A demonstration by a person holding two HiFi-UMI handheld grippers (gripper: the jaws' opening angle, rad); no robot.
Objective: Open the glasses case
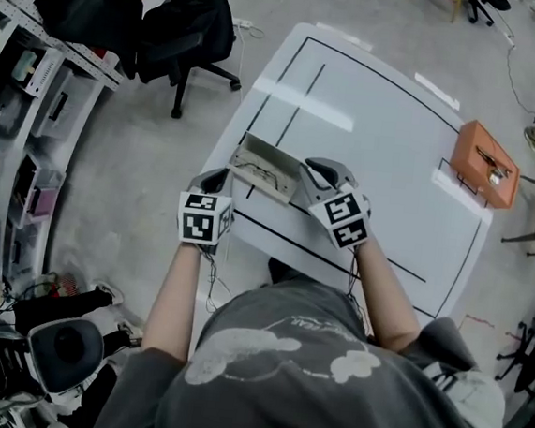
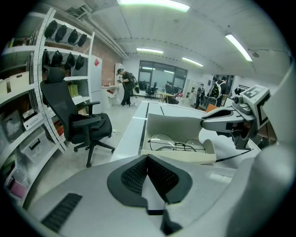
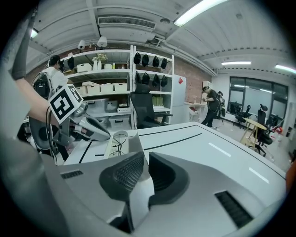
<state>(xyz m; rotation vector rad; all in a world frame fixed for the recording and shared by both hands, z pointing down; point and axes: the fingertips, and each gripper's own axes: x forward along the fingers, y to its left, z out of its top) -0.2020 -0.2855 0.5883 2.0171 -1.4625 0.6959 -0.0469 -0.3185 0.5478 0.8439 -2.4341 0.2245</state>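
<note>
The glasses case (image 1: 264, 170) lies open near the front left of the white table (image 1: 379, 134), its lid (image 2: 175, 125) upright. Round wire glasses (image 2: 178, 144) rest in the tray (image 2: 185, 157). My left gripper (image 1: 218, 179) sits at the case's left end, and its pads (image 2: 138, 173) meet with nothing between them. My right gripper (image 1: 315, 172) is at the case's right end, its tip (image 2: 203, 124) against the lid's upper corner. In the right gripper view the jaws (image 3: 144, 157) show only a thin slit. The case (image 3: 118, 146) stands just beyond them, and I see nothing gripped.
An orange box (image 1: 486, 164) sits at the table's far right edge. A black office chair (image 1: 186, 31) stands left of the table beside storage shelves (image 1: 22, 119). Black tape lines (image 1: 340, 244) cross the tabletop. People stand far off in the room (image 2: 125, 85).
</note>
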